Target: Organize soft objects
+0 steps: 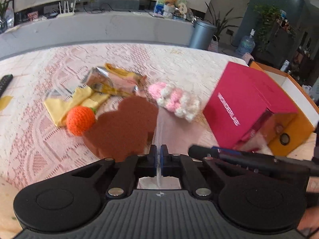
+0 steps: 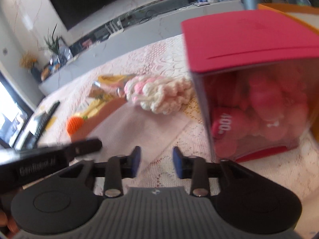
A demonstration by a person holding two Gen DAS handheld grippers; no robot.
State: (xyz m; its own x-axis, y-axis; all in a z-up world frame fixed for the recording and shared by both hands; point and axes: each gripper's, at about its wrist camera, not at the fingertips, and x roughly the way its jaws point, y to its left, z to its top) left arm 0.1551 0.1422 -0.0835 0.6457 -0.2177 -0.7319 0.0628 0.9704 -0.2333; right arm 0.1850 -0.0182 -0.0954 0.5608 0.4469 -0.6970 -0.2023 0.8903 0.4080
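Presently the left gripper (image 1: 159, 151) was clamped on a sheer white cloth (image 1: 161, 123) lying ahead; the right gripper (image 2: 157, 157) stood apart, empty, over its (image 2: 143, 127) near edge. Step judged: gripping the cloth, likely for folding. Right of both, a magenta box (image 1: 245, 103); lettering illegible. Brown felt (image 1: 123, 127), orange knit (image 1: 80, 120), pink-white knit (image 1: 175, 99) beyond.

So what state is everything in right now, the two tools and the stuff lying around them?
Left tool: shut, pinching the edge of the thin white cloth.
Right tool: open, empty.
Pink box: closed, pink plush toys visible inside.
Orange knitted ball: lying loose.
Pink-and-white knitted toy: lying loose.
Brown felt piece: lying flat.
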